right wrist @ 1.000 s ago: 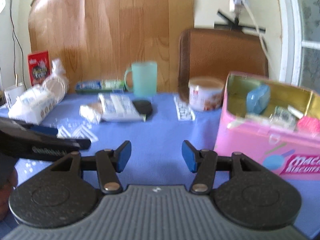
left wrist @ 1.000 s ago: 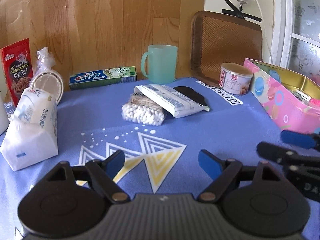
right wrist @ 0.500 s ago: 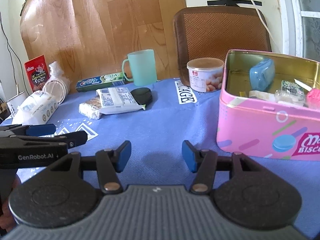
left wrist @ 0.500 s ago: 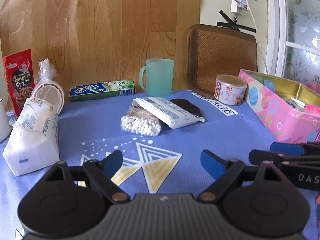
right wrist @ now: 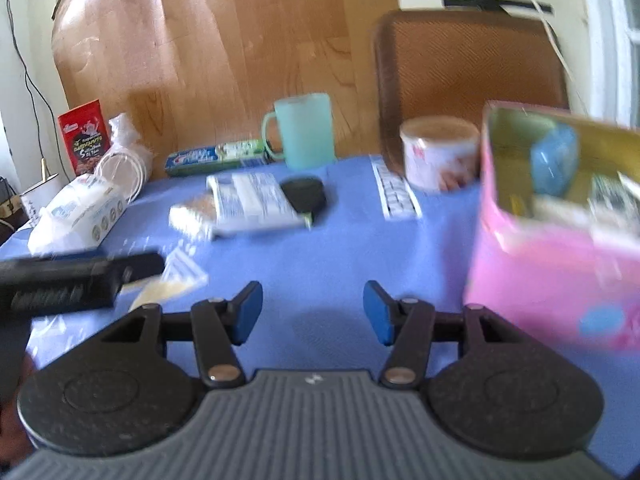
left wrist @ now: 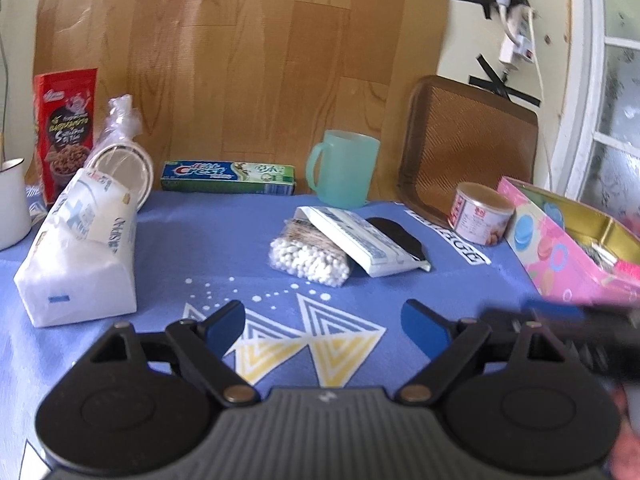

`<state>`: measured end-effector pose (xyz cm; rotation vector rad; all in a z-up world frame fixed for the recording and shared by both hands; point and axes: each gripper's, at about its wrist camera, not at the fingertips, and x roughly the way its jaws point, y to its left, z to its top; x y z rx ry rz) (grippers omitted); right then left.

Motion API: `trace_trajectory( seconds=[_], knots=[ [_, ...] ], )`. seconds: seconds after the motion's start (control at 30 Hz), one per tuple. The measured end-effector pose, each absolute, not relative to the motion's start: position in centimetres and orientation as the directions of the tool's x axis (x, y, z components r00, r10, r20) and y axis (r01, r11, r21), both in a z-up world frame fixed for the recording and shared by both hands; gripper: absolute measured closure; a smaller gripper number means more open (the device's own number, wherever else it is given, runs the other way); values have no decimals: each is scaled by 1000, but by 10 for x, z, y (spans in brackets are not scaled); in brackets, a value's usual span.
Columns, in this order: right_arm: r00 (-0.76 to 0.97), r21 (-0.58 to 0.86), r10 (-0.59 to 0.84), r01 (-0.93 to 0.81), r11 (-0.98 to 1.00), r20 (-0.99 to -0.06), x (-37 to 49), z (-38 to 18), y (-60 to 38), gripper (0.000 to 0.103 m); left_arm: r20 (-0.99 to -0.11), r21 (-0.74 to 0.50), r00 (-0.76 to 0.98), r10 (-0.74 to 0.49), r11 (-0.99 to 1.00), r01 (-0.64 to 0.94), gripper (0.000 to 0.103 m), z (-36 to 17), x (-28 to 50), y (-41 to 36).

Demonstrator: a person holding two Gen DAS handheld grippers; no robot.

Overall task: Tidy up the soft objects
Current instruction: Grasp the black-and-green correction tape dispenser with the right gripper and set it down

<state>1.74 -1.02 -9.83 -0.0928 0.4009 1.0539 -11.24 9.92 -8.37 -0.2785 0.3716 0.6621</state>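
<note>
Three soft packs wait on the blue patterned tablecloth (left wrist: 224, 248): a clear bag of white cotton swabs (left wrist: 310, 254) at mid-table, a flat white printed pouch (left wrist: 362, 240) leaning across its right end and touching it, and a bulky white tissue pack (left wrist: 80, 256) well apart to the left. A small black oval case (left wrist: 396, 234) sits just behind the pouch. The open pink biscuit tin (left wrist: 560, 256) at the right edge already holds small items, so I judge it the likely home for the soft goods. I hold the left gripper (left wrist: 324, 320) low over the yellow triangles, blue pads spread and empty, squared up on the swab bag and pouch, a sensible line for a first pick. The right gripper (right wrist: 312, 312) also gapes with nothing between its pads, hovering over bare cloth beside the tin. Behind stand a mint-green plastic mug (left wrist: 344, 168), a green-and-blue toothpaste box (left wrist: 228, 178) and a small round can (left wrist: 480, 220). Against the view half a second earlier, nothing on the table has shifted; the right camera is now blurred and the tin looms larger, suggesting I am swinging that hand, while the left view has moved a little nearer the packs.
</note>
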Motion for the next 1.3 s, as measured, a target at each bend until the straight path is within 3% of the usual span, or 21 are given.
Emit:
trace_trajectory(
  seconds=[0.1,0.23,0.33,0.37,0.53,0.8,1.13,1.2,1.23,1.3],
  knots=[
    [451,85,825,-859,504,-339,36,-86,25,46,-415,-161,730,543,746,-646,15,-84,-115,103],
    [443,51,781,-856,514,-439,69,-89,80,46,-412,-182,735,539,742,-646,15,-85,-117,106],
    [462,24,764,-849,527,-450,81,-93,102,48,-408,-184,740,535,745,-641,15,-85,-117,106],
    [458,32,765,-849,527,-453,83,-92,104,64,-408,-184,740,535,746,-640,15,-85,-117,105],
    [427,59,783,-862,504,-452,79,-95,90,68,-407,-190,745,530,748,-636,14,-85,-117,105],
    [394,55,810,-886,461,-434,31,-104,6,68,-409,-200,747,524,747,-634,13,-85,-117,105],
    [472,21,794,-855,518,-383,-33,-123,-83,67,-441,-196,729,524,736,-647,10,-87,-114,107],
    [488,49,786,-838,544,-379,-33,-127,-91,59,-455,-177,713,534,730,-660,10,-87,-112,106],
    [502,60,774,-823,564,-387,-33,-129,-93,50,-458,-172,709,537,728,-663,10,-88,-112,105],
    [503,74,769,-817,572,-394,-35,-135,-100,50,-460,-166,697,549,719,-675,10,-88,-114,105]
  ],
)
